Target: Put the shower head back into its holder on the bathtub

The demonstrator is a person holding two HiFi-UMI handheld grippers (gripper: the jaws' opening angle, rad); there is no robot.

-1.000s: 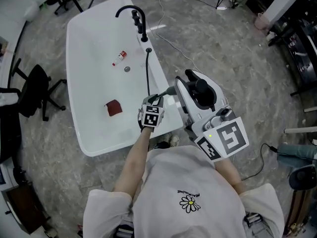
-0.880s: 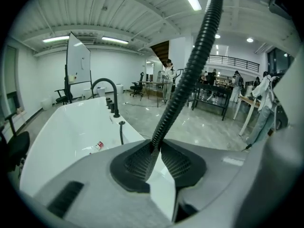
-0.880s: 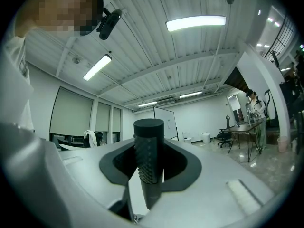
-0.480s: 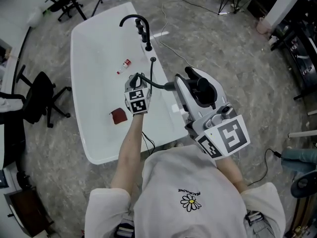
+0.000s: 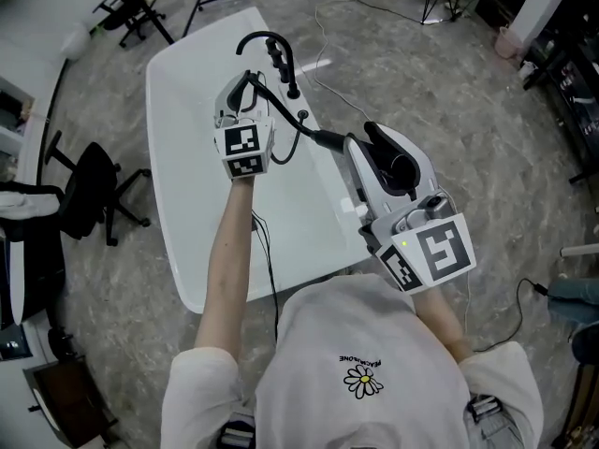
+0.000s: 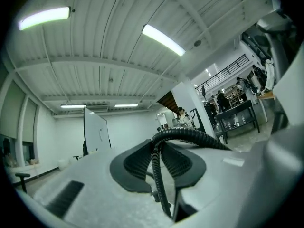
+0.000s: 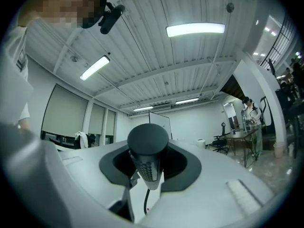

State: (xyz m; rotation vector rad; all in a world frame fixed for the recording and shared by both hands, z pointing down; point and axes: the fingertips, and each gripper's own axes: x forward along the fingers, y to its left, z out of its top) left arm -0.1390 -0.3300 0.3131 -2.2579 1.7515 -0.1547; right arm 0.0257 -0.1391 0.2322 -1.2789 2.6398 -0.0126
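Note:
A white bathtub (image 5: 178, 185) has a black faucet (image 5: 273, 49) at its far end, and a small black fitting (image 5: 302, 115) sits on the rim beside it. My left gripper (image 5: 240, 90) is raised level next to the faucet. Its jaws have just been closing, and its pads (image 6: 137, 163) now pinch the black ribbed hose (image 6: 190, 136). The hose (image 5: 292, 144) sags across to my right gripper (image 5: 359, 144), which is shut on the black shower head (image 7: 148, 151) over the tub's right rim. In the head view only the shower head's handle end (image 5: 329, 139) shows.
A black office chair (image 5: 89, 190) stands left of the tub. Cables (image 5: 374, 12) trail over the marbled floor beyond it. Tripod legs and dark furniture line the far and right edges. My left arm hides part of the tub's inside.
My left gripper has risen from the tub's near rim and travelled toward the faucet, carrying the hose up with it. The right gripper has stayed almost where it was.

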